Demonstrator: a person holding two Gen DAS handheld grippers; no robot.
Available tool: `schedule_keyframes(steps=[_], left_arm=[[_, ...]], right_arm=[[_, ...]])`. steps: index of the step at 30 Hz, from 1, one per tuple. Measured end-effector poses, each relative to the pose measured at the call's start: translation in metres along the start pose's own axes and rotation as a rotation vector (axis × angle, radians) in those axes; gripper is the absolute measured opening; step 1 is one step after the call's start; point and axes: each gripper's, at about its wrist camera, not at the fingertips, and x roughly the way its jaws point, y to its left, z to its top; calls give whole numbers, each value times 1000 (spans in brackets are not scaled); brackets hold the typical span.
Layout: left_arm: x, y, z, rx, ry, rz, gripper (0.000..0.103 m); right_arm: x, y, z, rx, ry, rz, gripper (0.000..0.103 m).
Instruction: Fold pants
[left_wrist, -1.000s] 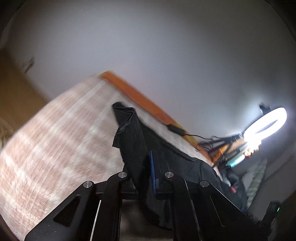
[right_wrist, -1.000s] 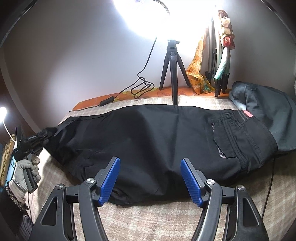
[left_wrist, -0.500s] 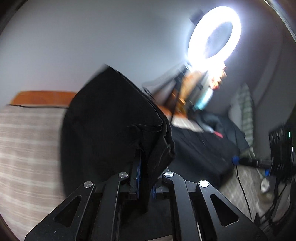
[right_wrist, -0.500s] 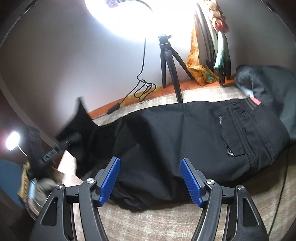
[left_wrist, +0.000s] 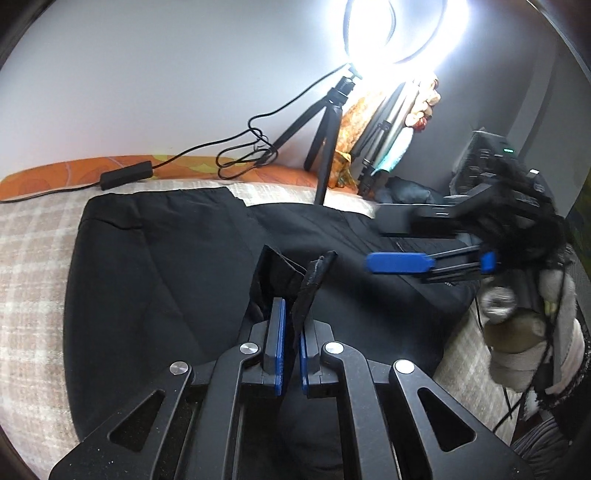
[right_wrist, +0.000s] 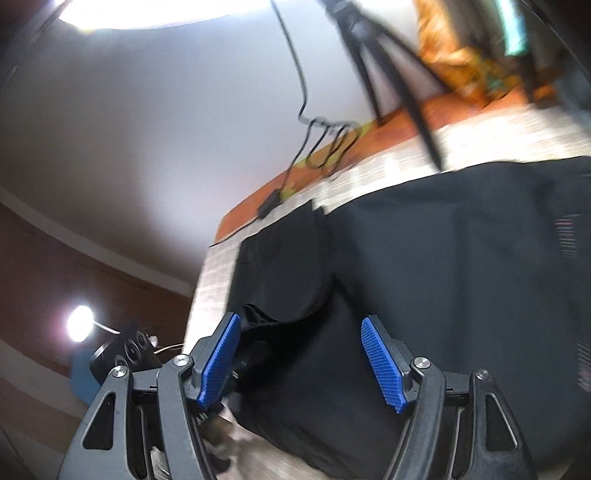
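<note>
hem over waistband: laying the fold down

the plaid bedcover (left_wrist: 33, 258) takes up most of the scene, and the black pants (left_wrist: 155, 266) lie across it, doubled so that a rounded fold edge sits toward the left and the leg layer rests on top of the seat. by my reading the lengthwise fold is nearly placed and the release is the step in hand. the ring light tripod (left_wrist: 325, 122) stands at the far edge, well apart from the work. the left gripper (left_wrist: 291, 332) has its blue pads pressed together on a bunched hem of the pants. the right gripper (right_wrist: 301, 363) hangs over the cloth with fingers spread wide, holding nothing. to finish well, lower the hem flat until it meets the layer beneath, line its edge with the waistband side, then let go without dragging; the free gripper could pin or smooth the fold nearby.
</note>
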Motion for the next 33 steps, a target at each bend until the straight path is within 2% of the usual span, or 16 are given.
schedule_keyframes(steps=[4, 7, 9, 11, 12, 14, 16, 23, 26, 27, 28, 29, 30, 31, 33], left_arm=[[-1, -2, -1, 11, -8, 4, 5], [-1, -5, -4, 35, 5, 1, 5], [0, -8, -7, 55, 27, 7, 5], [0, -11, -10, 84, 36, 29, 8], [1, -13, -11, 102, 42, 46, 10], [6, -14, -12, 117, 59, 73, 14], [9, -11, -11, 110, 72, 96, 15], [8, 0, -9, 67, 47, 101, 15], [0, -2, -15, 85, 38, 107, 15], [-2, -3, -19, 97, 36, 125, 17], [-4, -4, -21, 107, 35, 141, 27], [-5, -5, -23, 117, 33, 167, 44], [-7, -5, -24, 118, 30, 196, 51], [-6, -4, -23, 115, 25, 218, 56], [-5, -2, -22, 111, 18, 231, 56]], right_arm=[[39, -7, 15, 58, 65, -50, 65], [55, -10, 20, 99, 75, -24, 63], [67, -10, 22, 117, 80, -23, 57], [77, -10, 21, 126, 93, -34, 40], [82, -10, 21, 126, 95, -39, 39], [89, -6, 21, 119, 93, -33, 38], [90, -4, 23, 109, 95, -43, 39], [81, 2, 24, 67, 78, -93, 58], [80, 1, 24, 39, 94, -109, 59], [80, -1, 24, 45, 94, -101, 59], [82, -1, 25, 48, 94, -95, 58], [83, -2, 25, 49, 95, -93, 57], [85, -1, 25, 49, 96, -92, 57], [86, 0, 26, 49, 95, -94, 57], [87, 1, 25, 50, 98, -91, 57]])
